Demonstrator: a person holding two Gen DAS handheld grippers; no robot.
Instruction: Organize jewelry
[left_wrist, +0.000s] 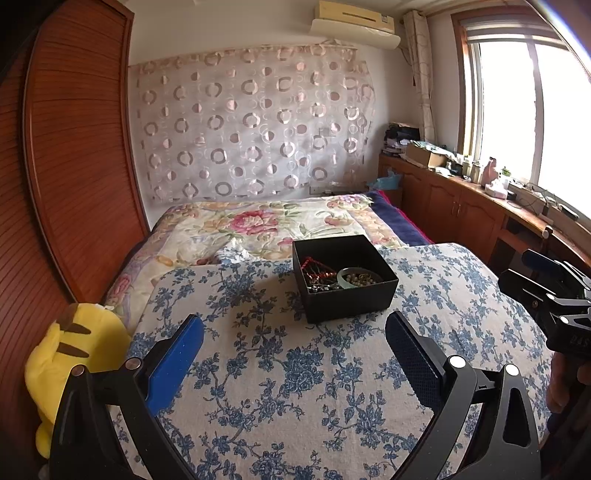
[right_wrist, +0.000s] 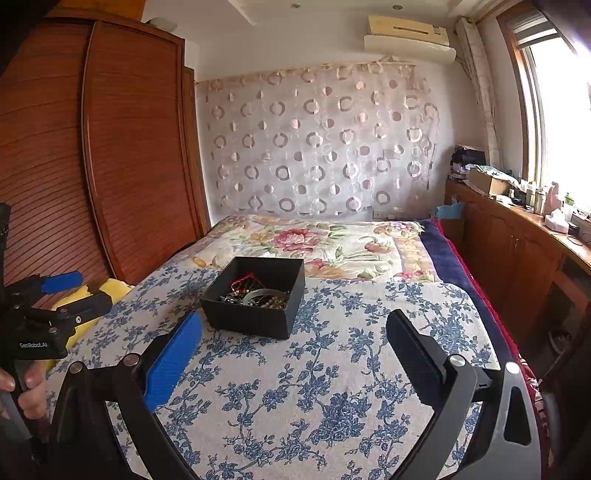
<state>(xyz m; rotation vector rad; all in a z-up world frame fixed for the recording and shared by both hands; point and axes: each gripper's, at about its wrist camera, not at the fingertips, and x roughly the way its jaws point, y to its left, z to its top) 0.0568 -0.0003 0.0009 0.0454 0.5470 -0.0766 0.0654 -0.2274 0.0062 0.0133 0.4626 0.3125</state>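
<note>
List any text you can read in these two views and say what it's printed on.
"GenRobot.AI": white print on the black body of the left gripper, seen in the right wrist view.
Embossed letters on the black body of the right gripper, at the left wrist view's right edge: too dim to read.
No other text legible.

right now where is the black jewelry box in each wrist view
Left wrist view: the black jewelry box sits right of centre on the blue floral cloth, beyond the open left gripper.
Right wrist view: the box sits left of centre, just past the blue fingertip of the open right gripper.
Shared landmark: the circle-patterned curtain on the wall behind the bed.
</note>
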